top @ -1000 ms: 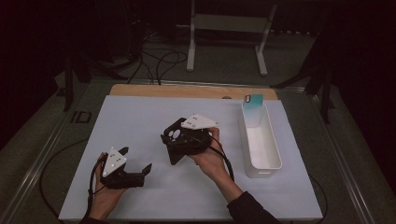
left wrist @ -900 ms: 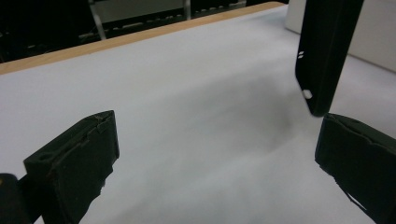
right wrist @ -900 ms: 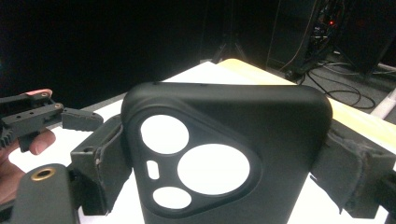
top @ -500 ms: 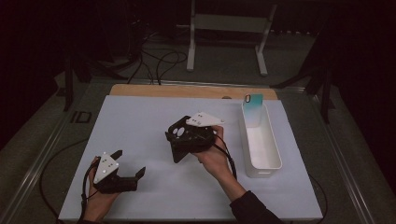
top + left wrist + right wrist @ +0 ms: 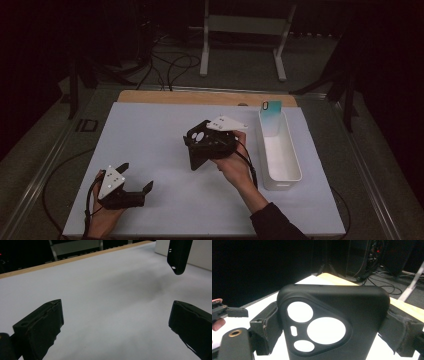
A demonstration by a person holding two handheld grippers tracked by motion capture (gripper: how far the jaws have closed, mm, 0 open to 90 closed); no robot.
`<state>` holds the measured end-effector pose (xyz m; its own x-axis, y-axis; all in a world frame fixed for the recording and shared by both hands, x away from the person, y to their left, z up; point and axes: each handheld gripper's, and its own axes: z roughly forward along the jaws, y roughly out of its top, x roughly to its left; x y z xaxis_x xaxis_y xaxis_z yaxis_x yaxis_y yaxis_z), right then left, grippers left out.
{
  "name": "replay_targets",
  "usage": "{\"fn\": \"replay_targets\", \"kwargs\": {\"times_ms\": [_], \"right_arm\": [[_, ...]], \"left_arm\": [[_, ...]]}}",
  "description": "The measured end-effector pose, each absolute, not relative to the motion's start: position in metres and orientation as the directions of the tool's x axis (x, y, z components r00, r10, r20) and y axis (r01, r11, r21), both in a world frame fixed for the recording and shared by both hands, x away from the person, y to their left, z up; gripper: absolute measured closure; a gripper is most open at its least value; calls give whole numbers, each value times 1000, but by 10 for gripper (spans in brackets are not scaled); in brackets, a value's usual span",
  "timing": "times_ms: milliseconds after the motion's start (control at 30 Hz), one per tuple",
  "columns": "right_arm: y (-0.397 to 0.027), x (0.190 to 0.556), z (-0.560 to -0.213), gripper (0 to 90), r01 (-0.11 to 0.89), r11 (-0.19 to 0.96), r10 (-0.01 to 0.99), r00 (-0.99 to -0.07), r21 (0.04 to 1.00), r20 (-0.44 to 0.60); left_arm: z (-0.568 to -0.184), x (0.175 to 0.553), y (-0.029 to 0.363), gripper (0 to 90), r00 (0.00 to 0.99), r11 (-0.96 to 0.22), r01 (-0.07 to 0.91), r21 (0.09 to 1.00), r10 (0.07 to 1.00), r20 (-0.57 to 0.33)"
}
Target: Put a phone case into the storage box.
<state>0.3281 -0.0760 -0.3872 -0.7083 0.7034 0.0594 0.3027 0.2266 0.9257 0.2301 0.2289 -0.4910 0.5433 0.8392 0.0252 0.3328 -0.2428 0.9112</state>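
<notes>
High cam is looking down and fwd from the person's side over the whole table (image 5: 150, 130). Left gripper cam is skimming low over it toward 1 o'clock. Right gripper cam is sitting v. close behind the phone case (image 5: 332, 325), facing 10 o'clock; both gripper cams are sharing that case (image 5: 178, 255).

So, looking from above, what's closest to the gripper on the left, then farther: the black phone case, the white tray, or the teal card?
1. The black phone case, up and to the right of the left gripper, clamped in the right gripper.
2. The white tray, at the table's right edge.
3. The teal card, standing at the tray's far end.
</notes>
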Motion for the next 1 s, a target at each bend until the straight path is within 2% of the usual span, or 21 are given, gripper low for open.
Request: {"fn": "replay_targets", "kwargs": {"times_ms": [1000], "right_arm": [[-112,363,-375,138,351,211,801,-597,912,44]], "left_arm": [[-492,231,230,2,524,-229,337,913,852,20]]}}
